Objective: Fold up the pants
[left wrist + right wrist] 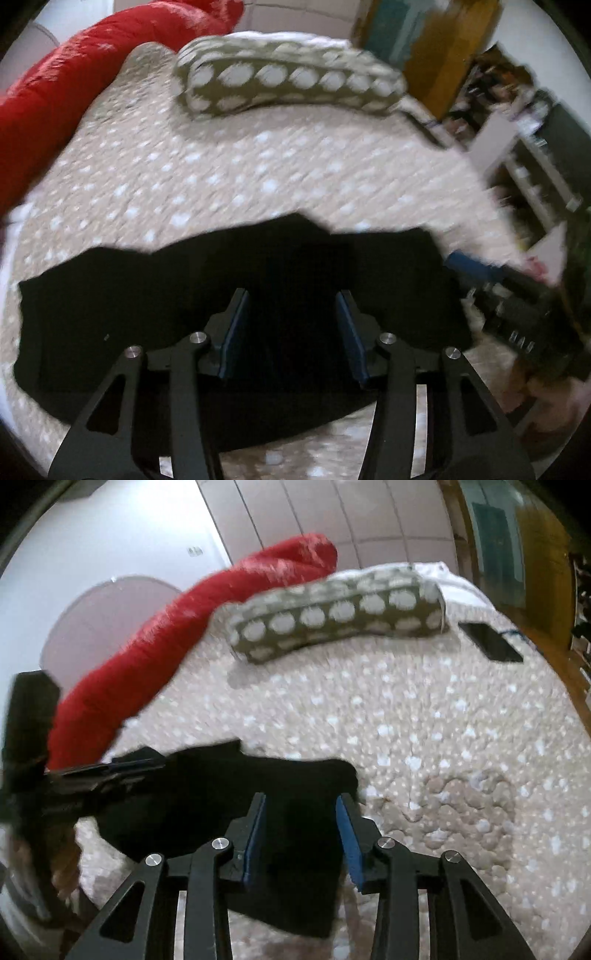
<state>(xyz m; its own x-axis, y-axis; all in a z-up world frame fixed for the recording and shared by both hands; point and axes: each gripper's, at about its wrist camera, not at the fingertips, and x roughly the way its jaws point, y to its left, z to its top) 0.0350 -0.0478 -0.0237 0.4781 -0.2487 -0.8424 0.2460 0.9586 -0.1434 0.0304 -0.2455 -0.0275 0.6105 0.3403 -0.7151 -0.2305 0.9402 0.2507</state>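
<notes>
We hold our left gripper [291, 332] tilted steeply downward, its jaws parted and nothing pinched between the blue pads [232, 332]. Our right gripper [301, 834] also angles down, jaws apart, pads [349, 838] pressing on nothing.

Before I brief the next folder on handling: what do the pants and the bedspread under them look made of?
Pants: black, matte soft cloth, probably knit or cotton; they lie limp with wavy edges, though no weave shows. Bedspread: beige with white dots, seemingly a quilted or puckered fabric; its surface looks bumpy.
</notes>
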